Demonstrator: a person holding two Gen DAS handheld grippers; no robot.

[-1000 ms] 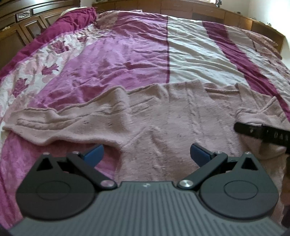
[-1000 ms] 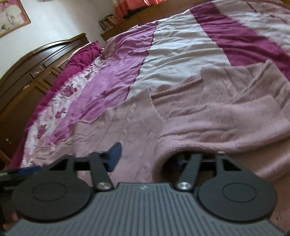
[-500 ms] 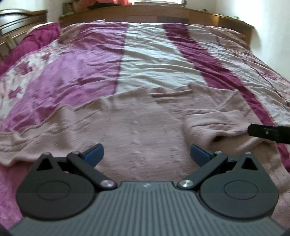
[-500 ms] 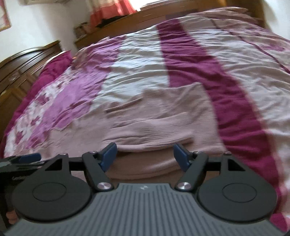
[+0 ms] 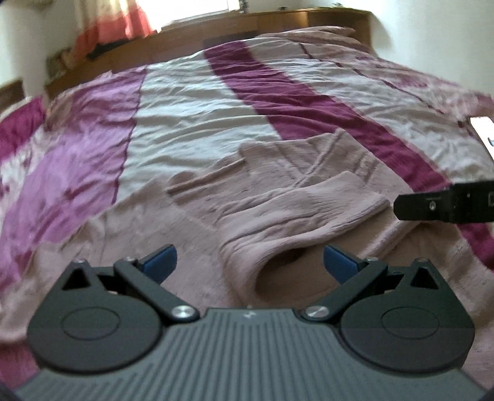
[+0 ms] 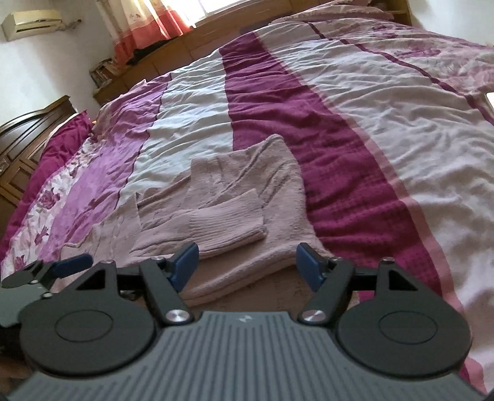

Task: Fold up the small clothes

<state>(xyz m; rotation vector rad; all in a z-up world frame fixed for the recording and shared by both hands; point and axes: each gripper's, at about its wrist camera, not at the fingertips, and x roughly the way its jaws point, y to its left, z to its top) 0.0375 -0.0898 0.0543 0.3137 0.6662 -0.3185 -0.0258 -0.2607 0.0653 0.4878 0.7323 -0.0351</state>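
Observation:
A dusty-pink knitted sweater (image 6: 271, 172) lies flat on the bed. One sleeve (image 6: 228, 216) is folded across its body, ribbed cuff on top. My right gripper (image 6: 247, 265) is open just in front of the sweater's near edge, with nothing between its blue pads. In the left wrist view the same sweater (image 5: 308, 172) fills the middle. My left gripper (image 5: 250, 262) is open too, and a gaping fold of the folded sleeve (image 5: 287, 274) lies right before its jaws, untouched. One finger of the right gripper (image 5: 447, 205) reaches in from the right edge.
The bedspread (image 6: 355, 92) has purple, white and maroon stripes and spreads wide to the right and far side. A dark wooden headboard (image 6: 27, 129) stands at the left. A wooden ledge with a curtain (image 6: 145, 27) runs along the far end. A white flat object (image 5: 483, 129) lies at the right.
The right gripper had the sleeve between its fingers, laid it over the sweater's body and let go. Both grippers have swung to the right along the sweater; the left stayed open.

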